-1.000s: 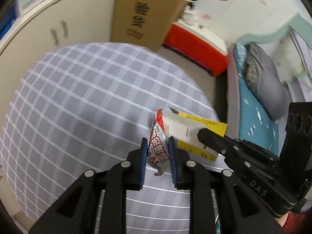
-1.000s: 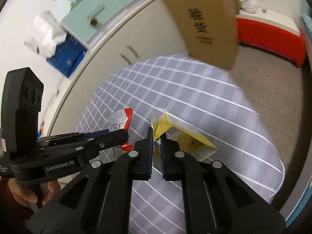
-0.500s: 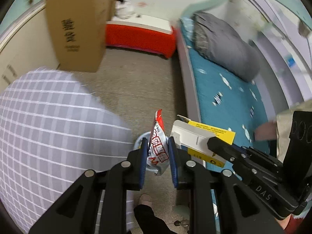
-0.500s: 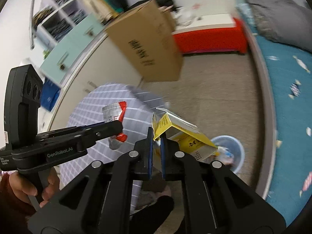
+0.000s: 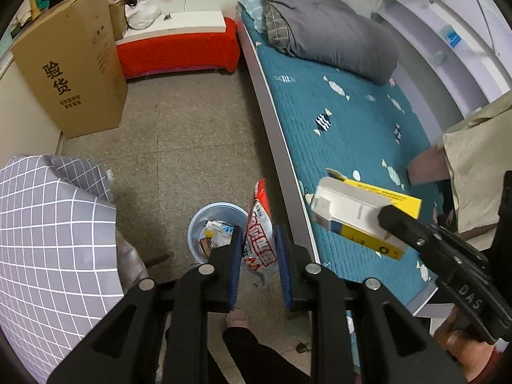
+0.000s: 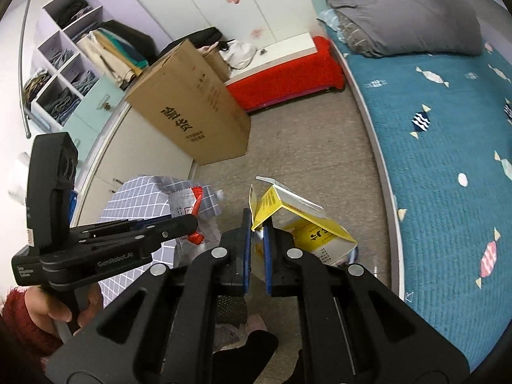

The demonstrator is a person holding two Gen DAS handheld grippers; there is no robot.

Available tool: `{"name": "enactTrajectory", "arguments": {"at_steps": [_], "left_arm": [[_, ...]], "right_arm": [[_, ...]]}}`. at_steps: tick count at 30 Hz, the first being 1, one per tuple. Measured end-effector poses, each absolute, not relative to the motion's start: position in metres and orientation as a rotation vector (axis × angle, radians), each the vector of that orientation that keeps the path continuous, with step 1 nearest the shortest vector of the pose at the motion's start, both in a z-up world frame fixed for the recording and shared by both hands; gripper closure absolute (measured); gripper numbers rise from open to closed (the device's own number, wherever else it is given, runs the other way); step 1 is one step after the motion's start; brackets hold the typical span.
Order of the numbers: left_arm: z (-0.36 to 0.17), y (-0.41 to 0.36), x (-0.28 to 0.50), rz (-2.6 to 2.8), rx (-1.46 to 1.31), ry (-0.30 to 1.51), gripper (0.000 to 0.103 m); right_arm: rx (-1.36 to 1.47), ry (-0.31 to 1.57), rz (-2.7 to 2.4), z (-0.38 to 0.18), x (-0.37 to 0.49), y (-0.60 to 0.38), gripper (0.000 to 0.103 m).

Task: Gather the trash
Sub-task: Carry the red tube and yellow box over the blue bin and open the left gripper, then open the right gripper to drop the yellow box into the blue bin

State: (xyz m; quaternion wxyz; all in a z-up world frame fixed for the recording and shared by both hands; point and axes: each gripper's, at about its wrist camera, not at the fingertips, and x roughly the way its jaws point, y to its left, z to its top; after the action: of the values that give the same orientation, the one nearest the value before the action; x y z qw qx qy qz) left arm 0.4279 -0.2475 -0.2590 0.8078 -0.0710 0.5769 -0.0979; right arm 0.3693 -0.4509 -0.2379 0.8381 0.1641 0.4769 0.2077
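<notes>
My left gripper (image 5: 257,235) is shut on a red and white snack wrapper (image 5: 260,236), held above the floor just right of a light blue trash bin (image 5: 195,227) that has several scraps inside. My right gripper (image 6: 257,227) is shut on the torn flap of a yellow and white carton (image 6: 307,230). In the left wrist view that carton (image 5: 358,211) hangs at the right, over the bed's edge, pinched by the right gripper (image 5: 388,216). The right wrist view shows the wrapper (image 6: 188,211) in the left gripper (image 6: 192,224) at the left; the carton hides most of the bin there.
A table with a grey checked cloth (image 5: 48,233) is at the left. A tall cardboard box (image 5: 73,73) leans on the cabinets behind it. A bed with a teal cover (image 5: 352,121) runs along the right. A red bench (image 5: 179,51) stands at the far wall. A person's foot (image 5: 238,320) is on the floor below.
Both grippers have swung away from over the checked table to over the floor by the bed, each carrying its piece of trash. The blue bin has come into view under them.
</notes>
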Motion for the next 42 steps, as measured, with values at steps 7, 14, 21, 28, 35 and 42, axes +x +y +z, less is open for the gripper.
{"name": "enactTrajectory", "arguments": {"at_steps": [7, 14, 21, 28, 35, 42], "left_arm": [[-0.267, -0.258, 0.448, -0.223, -0.138, 1.276, 0.080], [-0.268, -0.255, 0.455, -0.184, -0.145, 1.273, 0.035], [-0.261, -0.245, 0.451, -0.146, -0.132, 1.254, 0.035], [-0.256, -0.227, 0.446, -0.113, -0.150, 1.240, 0.035], [-0.255, -0.212, 0.443, -0.085, -0.161, 1.233, 0.035], [-0.253, -0.196, 0.441, -0.061, -0.169, 1.227, 0.035]], "right_arm": [[0.370, 1.001, 0.408, -0.240, 0.374, -0.474, 0.096], [0.380, 1.014, 0.406, -0.245, 0.377, -0.475, 0.096], [0.368, 1.025, 0.431, -0.247, 0.382, -0.462, 0.096], [0.357, 1.036, 0.459, -0.248, 0.384, -0.444, 0.096], [0.341, 1.051, 0.482, -0.249, 0.389, -0.428, 0.096], [0.327, 1.061, 0.488, -0.252, 0.395, -0.413, 0.096]]}}
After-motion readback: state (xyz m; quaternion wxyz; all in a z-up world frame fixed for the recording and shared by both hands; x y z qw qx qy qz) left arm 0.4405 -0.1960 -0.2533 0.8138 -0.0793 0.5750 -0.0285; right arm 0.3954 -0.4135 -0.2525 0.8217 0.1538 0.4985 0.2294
